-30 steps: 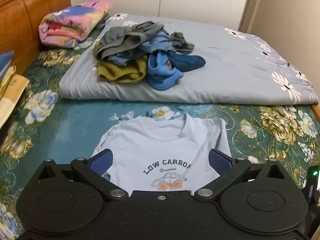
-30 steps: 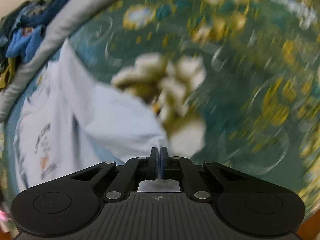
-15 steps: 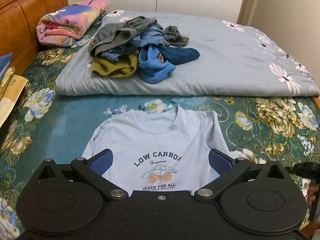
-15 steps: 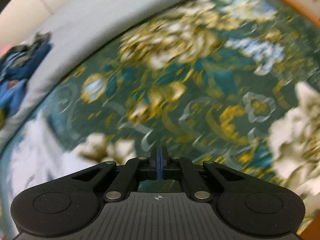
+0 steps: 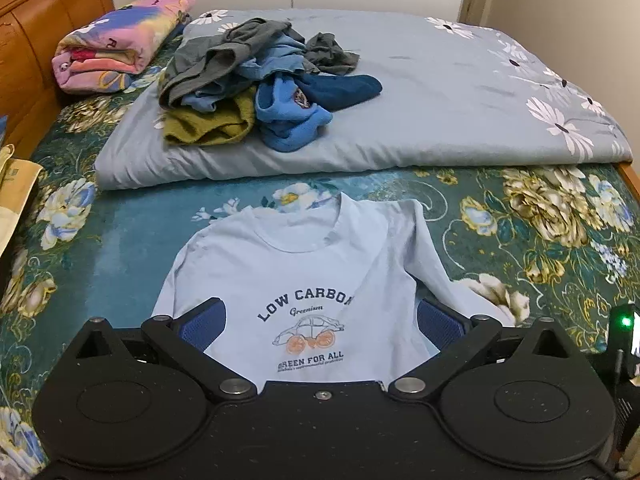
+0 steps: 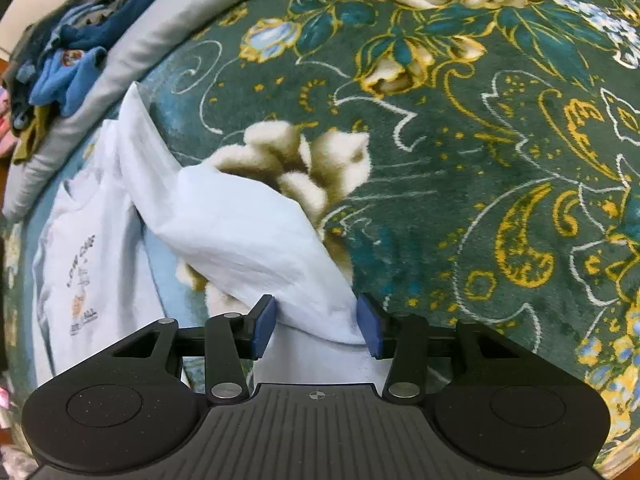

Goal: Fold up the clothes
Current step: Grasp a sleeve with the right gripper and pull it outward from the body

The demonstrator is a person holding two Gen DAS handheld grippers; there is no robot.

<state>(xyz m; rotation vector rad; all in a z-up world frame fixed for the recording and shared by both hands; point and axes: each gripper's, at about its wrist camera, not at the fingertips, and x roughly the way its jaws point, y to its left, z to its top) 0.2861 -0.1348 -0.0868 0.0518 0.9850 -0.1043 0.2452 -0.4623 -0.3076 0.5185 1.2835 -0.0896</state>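
Observation:
A pale blue T-shirt (image 5: 304,272) printed "LOW CARBON" lies face up on the green floral blanket (image 5: 520,232). Its right sleeve (image 6: 240,224) stretches out sideways over the blanket. My left gripper (image 5: 320,326) is open above the shirt's lower front, blue pads wide apart. My right gripper (image 6: 316,328) is open, with the end of that sleeve lying between its pads (image 6: 264,326). The shirt's body (image 6: 88,232) shows at the left of the right wrist view.
A pile of unfolded clothes (image 5: 256,92) sits on a folded grey floral quilt (image 5: 460,92) at the back. A folded pink blanket (image 5: 120,44) lies by the wooden headboard (image 5: 36,40). The bed's wooden edge (image 5: 630,174) runs at the right.
My right gripper was shut and moving fast; now it is open at the sleeve's end. The left gripper drew back and rose a little, showing more of the shirt.

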